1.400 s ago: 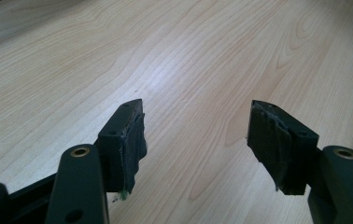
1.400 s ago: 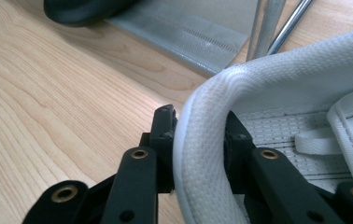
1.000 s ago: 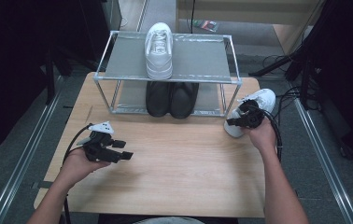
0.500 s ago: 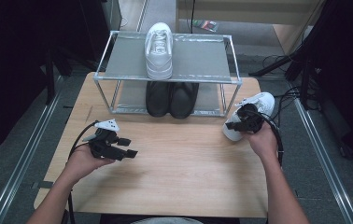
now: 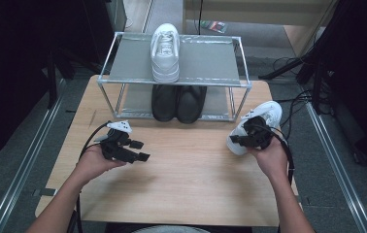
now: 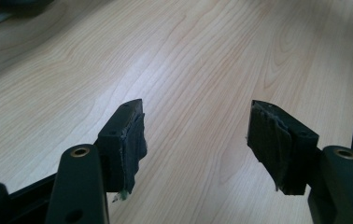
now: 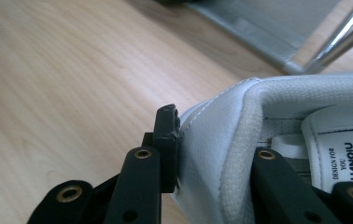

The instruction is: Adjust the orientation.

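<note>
Left gripper [image 5: 140,150] over bare table [image 5: 191,184] at near left, jaws wide apart, nothing between them. Far centre: shoe rack [image 5: 242,85], one white sneaker [image 5: 165,46] on top shelf, black shoes [image 5: 179,103] on the lower one. Right gripper [image 5: 237,140] at right edge, clamped on heel collar of second white sneaker [image 5: 269,114], one jaw outside, one inside. Judged light, padded collar soft; the rim gives firm hold. Toe hidden behind gripper; insole print partly cut off.

Wooden table [image 5: 181,174]: shoe rack [image 5: 206,63], white sneaker [image 5: 264,121].
</note>
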### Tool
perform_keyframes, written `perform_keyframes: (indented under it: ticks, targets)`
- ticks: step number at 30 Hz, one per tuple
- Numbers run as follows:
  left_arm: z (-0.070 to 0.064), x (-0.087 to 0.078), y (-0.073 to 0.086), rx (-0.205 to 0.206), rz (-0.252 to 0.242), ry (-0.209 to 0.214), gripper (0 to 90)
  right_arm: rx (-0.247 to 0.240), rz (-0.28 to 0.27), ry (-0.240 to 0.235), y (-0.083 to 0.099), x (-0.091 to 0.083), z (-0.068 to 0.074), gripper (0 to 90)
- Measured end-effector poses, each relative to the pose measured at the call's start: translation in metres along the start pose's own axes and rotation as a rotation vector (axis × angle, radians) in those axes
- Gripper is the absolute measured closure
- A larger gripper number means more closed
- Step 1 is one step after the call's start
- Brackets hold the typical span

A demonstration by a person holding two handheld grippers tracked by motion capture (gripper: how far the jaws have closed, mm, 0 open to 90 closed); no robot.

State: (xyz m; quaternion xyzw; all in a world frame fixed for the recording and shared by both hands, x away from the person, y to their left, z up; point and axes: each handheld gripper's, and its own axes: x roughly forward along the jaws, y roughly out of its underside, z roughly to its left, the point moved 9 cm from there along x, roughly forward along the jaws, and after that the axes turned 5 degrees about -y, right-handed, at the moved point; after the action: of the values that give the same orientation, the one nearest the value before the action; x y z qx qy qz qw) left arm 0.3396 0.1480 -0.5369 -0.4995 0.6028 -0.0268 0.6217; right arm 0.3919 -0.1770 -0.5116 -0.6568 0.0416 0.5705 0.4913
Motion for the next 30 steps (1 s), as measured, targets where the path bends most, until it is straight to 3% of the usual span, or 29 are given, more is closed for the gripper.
perform_keyframes:
  ticks: [3, 8, 14, 18, 22, 30]
  targets:
    - [-0.001, 0.004, -0.006, 0.005, -0.005, 0.009, 37.1, -0.01, 0.001, -0.011, 0.005, -0.002, 0.018, 75.0]
    - [-0.003, 0.009, -0.011, 0.022, 0.005, 0.023, 37.1, 0.001, -0.012, -0.033, 0.01, -0.006, 0.034, 74.9]
    - [-0.004, 0.013, -0.015, 0.031, 0.009, 0.033, 37.1, -0.029, 0.008, -0.061, 0.015, -0.003, 0.059, 74.7]
    - [-0.004, 0.014, -0.016, 0.036, 0.01, 0.036, 37.1, -0.048, 0.024, -0.093, 0.014, 0.003, 0.082, 74.5]
    - [-0.004, 0.014, -0.016, 0.035, 0.008, 0.031, 37.1, -0.084, 0.024, -0.112, 0.011, 0.01, 0.096, 74.5]
    - [-0.004, 0.013, -0.015, 0.035, 0.009, 0.029, 37.1, -0.125, 0.078, -0.134, 0.013, 0.029, 0.125, 74.6]
